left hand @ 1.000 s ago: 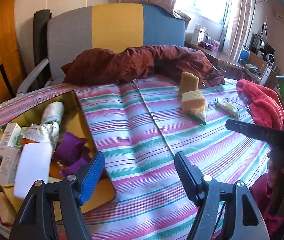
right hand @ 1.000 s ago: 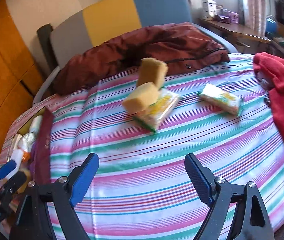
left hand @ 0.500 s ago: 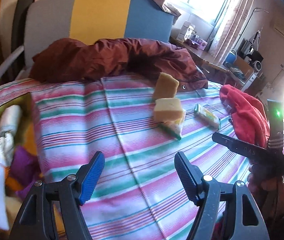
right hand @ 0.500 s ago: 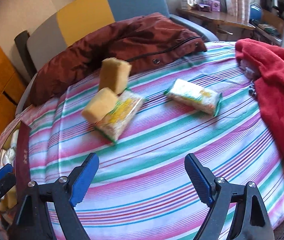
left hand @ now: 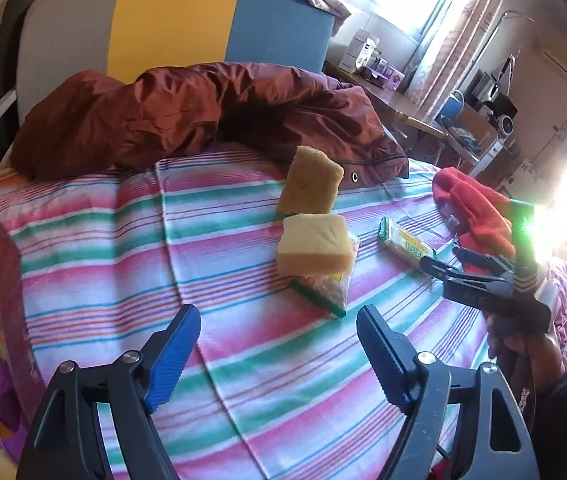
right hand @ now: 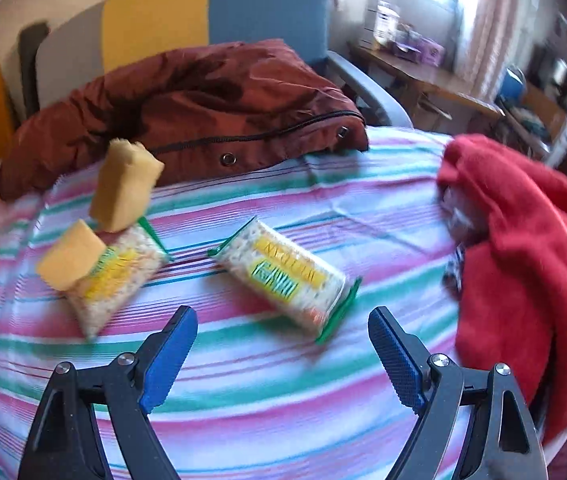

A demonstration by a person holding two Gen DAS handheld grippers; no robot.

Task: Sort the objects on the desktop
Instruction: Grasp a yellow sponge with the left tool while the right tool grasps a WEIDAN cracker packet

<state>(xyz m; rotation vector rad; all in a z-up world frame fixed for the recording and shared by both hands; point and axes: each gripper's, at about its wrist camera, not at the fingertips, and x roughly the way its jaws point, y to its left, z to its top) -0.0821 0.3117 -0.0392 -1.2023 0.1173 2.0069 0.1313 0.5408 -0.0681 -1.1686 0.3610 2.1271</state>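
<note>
striped cloth (left hand: 243, 360) in pink, green and white covers the surface under both views; whether it lies on a bed or something else cannot be told.

left wrist view: the left tongs (left hand: 277, 354) stand wide apart with nothing between the pads, the jaws having just been opening. just beyond them lies a snack packet (left hand: 325, 290) with one sponge (left hand: 313, 246) resting on it; a second sponge (left hand: 309, 180) stands tilted behind, touching the first. only this view shows the right tongs (left hand: 443, 262) from outside, held in a hand (left hand: 523, 344) at the right edge, beside a second snack packet (left hand: 403, 242). only this view shows a box edge (left hand: 3, 280) at far left with cluttered items inside, too cut off to identify.

right wrist view, blurred: the right tongs (right hand: 283, 354) are spread wide and empty, with the second packet just beyond the tips. only here are the packet faces and the jacket's snaps and zip visible.

count: sponges, two. snack packets, two. one dark red jacket (left hand: 203, 116) at the far edge. one red cloth (right hand: 523, 260) bunched at right.
</note>
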